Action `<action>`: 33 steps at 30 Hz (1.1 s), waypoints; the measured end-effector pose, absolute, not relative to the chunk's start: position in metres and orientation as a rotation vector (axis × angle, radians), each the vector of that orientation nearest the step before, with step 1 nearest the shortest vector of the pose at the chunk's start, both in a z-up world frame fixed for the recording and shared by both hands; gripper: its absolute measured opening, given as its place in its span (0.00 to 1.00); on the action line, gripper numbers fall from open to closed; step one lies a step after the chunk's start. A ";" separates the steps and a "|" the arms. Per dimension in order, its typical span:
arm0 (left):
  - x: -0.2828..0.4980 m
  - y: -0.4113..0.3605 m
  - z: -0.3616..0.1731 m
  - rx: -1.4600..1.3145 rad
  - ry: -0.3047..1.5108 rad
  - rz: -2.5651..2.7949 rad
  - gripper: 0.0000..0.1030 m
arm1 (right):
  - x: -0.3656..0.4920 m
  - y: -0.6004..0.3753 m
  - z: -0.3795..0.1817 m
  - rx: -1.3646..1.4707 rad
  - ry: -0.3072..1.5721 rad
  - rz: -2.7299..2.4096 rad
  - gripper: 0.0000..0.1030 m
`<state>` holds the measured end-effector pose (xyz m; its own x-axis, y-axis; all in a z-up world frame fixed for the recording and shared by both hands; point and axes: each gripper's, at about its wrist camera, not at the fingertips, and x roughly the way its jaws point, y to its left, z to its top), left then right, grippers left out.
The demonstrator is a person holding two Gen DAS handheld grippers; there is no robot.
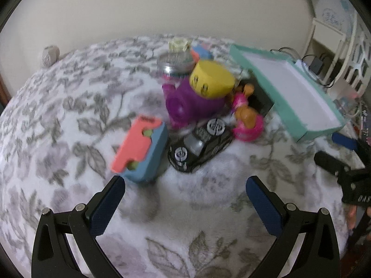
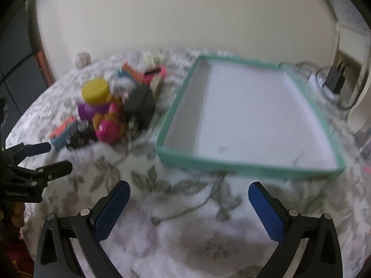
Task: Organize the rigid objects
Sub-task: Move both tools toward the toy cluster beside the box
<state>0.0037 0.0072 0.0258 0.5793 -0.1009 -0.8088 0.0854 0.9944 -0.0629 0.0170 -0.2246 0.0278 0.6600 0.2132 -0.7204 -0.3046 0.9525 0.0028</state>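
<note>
A pile of toys lies on a floral blanket (image 1: 58, 120): a coral-and-blue block (image 1: 141, 147), a black toy car (image 1: 200, 144), a purple toy with a yellow lid (image 1: 212, 78), a pink figure (image 1: 248, 122) and a jar (image 1: 175, 63). A teal tray (image 1: 301, 136) with a white, empty floor stands to the right of them. My left gripper (image 1: 185, 186) is open and empty, just short of the block and car. My right gripper (image 2: 189, 191) is open and empty in front of the tray's near wall (image 2: 243, 168). The toy pile (image 2: 104, 115) lies to its left.
The left gripper (image 2: 49, 156) shows at the left edge of the right wrist view; the right gripper (image 1: 336, 153) shows at the right edge of the left wrist view. A beige wall stands behind. A charger and cables (image 2: 334, 81) and white furniture (image 1: 343, 53) are at the right.
</note>
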 end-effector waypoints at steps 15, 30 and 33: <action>0.048 0.023 0.141 -0.011 0.895 -0.016 1.00 | 0.050 -0.205 0.164 -0.109 0.669 0.298 1.00; 0.085 0.045 0.145 -0.202 1.070 0.208 1.00 | 0.100 -0.169 0.180 0.098 0.877 0.254 1.00; 0.085 0.050 0.126 -0.214 1.088 0.265 1.00 | 0.108 -0.156 0.159 0.077 0.940 0.241 1.00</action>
<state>0.0854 0.0502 0.1264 0.4377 0.1067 -0.8927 -0.3156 0.9480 -0.0414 0.1075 -0.1555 0.1589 0.5648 0.2386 -0.7900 -0.1715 0.9703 0.1704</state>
